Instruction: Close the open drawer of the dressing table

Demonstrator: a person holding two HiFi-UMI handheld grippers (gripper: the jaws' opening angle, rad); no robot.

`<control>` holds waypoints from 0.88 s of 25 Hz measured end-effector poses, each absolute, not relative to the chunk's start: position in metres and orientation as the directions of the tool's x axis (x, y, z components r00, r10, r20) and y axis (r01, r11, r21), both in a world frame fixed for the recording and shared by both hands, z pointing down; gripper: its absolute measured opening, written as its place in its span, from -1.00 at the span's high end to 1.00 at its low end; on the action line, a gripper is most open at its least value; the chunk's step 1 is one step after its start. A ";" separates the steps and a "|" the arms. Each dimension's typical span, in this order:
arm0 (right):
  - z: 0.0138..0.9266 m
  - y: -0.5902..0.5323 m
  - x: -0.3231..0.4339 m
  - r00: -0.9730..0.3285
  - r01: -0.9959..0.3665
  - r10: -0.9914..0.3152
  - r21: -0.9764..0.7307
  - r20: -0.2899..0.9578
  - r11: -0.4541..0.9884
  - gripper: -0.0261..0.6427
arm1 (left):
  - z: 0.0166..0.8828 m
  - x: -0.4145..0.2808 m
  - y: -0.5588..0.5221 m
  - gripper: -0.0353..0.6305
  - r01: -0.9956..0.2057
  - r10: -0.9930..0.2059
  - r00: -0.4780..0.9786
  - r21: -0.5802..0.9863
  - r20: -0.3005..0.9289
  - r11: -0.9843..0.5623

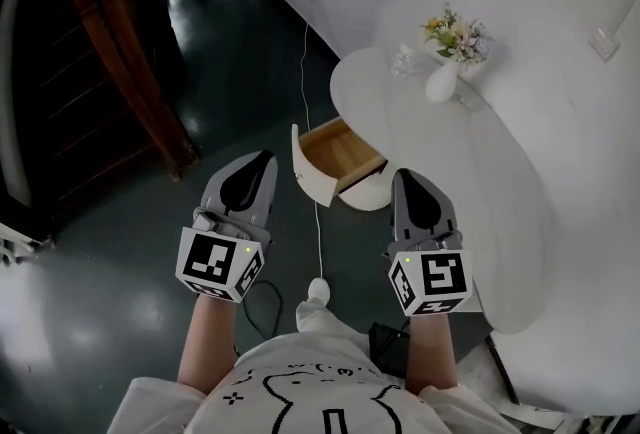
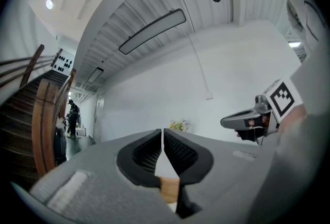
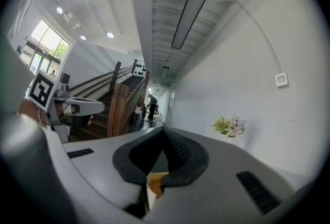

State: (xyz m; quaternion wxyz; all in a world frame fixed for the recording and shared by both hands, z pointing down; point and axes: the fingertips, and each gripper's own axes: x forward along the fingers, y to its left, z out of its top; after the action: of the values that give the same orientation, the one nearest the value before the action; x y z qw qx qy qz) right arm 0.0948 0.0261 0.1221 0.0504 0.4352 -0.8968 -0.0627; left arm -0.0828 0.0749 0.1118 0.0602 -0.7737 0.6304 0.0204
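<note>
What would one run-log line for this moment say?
drawer: open | left gripper: shut, empty | right gripper: shut, empty | both short of drawer | drawer not yet closed

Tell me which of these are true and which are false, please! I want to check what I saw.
1. The drawer of the dressing table is pulled open. True.
2. Both grippers are wide open. False: the left gripper and the right gripper both have their jaws shut, with nothing held.
3. Flowers stand in a white vase on the table top. True.
4. The drawer is full of toys. False: the part of its inside that shows is bare wood.
</note>
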 end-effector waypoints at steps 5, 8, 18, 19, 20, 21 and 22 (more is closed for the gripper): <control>0.137 -0.047 0.099 -0.634 -0.759 -0.770 0.128 0.074 0.638 0.94 | 0.119 -0.077 0.005 0.82 -0.978 -0.976 0.199 -0.076 -0.091 -0.192; 0.149 -0.079 0.102 -0.646 -0.749 -0.757 0.112 0.097 0.653 0.94 | 0.128 -0.074 -0.025 0.81 -0.978 -0.976 0.203 -0.073 -0.076 -0.198; 0.186 -0.133 0.101 -0.662 -0.735 -0.732 0.051 0.162 0.676 0.94 | 0.164 -0.075 -0.085 -0.25 -0.969 -0.969 0.247 -0.017 -0.012 -0.247; 0.192 -0.136 0.100 -0.662 -0.735 -0.730 0.045 0.171 0.677 0.94 | 0.170 -0.078 -0.089 -0.27 -0.970 -0.970 0.242 -0.020 0.001 -0.242; 0.198 -0.138 0.098 -0.662 -0.734 -0.727 0.040 0.181 0.678 0.94 | 0.177 -0.080 -0.093 -0.29 -0.971 -0.971 0.237 -0.025 0.015 -0.237; 0.204 -0.140 0.096 -0.662 -0.733 -0.724 0.036 0.192 0.680 0.94 | 0.184 -0.083 -0.097 -0.29 -0.972 -0.972 0.233 -0.033 0.030 -0.234; 0.211 -0.142 0.093 -0.662 -0.732 -0.721 0.033 0.203 0.681 0.94 | 0.191 -0.085 -0.100 -0.30 -0.971 -0.971 0.233 -0.040 0.046 -0.235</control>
State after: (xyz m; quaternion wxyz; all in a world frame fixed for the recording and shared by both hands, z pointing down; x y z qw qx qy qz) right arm 0.0933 -0.1422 0.2107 0.1003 0.3987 -0.9112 0.0258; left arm -0.0849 -0.1003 0.1913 0.0015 -0.7852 0.6184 -0.0304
